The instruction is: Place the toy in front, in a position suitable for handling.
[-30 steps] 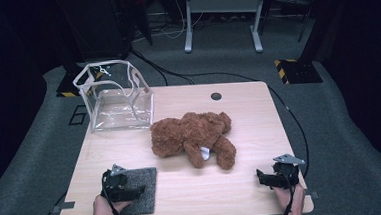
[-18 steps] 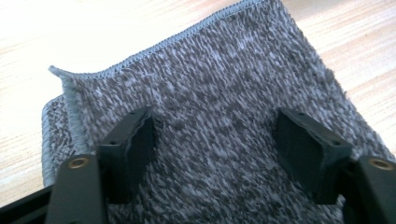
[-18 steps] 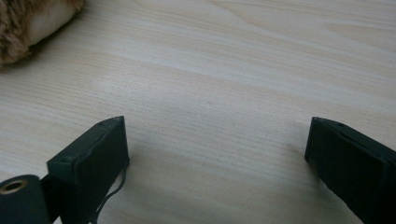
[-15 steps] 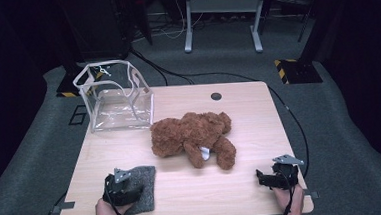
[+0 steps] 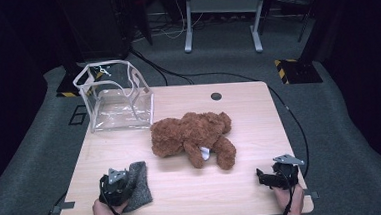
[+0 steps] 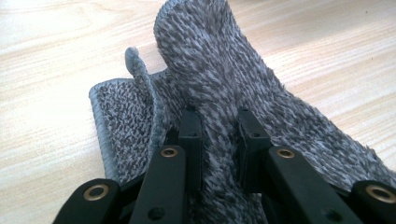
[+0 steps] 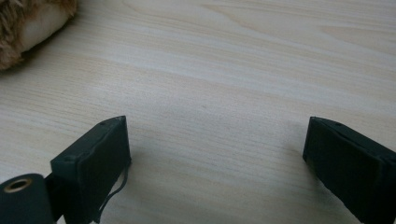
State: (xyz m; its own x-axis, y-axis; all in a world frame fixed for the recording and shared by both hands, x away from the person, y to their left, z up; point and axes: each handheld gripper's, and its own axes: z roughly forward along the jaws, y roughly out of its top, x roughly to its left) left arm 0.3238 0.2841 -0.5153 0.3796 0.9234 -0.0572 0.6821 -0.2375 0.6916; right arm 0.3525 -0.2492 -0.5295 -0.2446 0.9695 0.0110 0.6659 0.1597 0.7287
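A grey fuzzy cloth (image 5: 139, 187) lies at the table's near left corner. My left gripper (image 5: 120, 186) rests on it. In the left gripper view its jaws have just been closing, and they now pinch a raised fold of the grey cloth (image 6: 210, 70) between the left gripper's (image 6: 219, 122) pads. A brown teddy bear (image 5: 190, 135) lies on its side mid-table, its paw at the corner of the right gripper view (image 7: 23, 23). My right gripper (image 5: 265, 177) sits at the near right corner. The right gripper (image 7: 217, 140) stands open over bare wood.
A clear plastic bag (image 5: 115, 97) with white trim stands open at the far left of the wooden table (image 5: 259, 113). A round cable hole (image 5: 216, 96) sits near the far edge. Cables and a metal stand are on the floor beyond.
The left jaws closed on the grey cloth, which went from lying flat to being bunched into an upright fold. Neither hand shifted, and the bear and bag stayed put.
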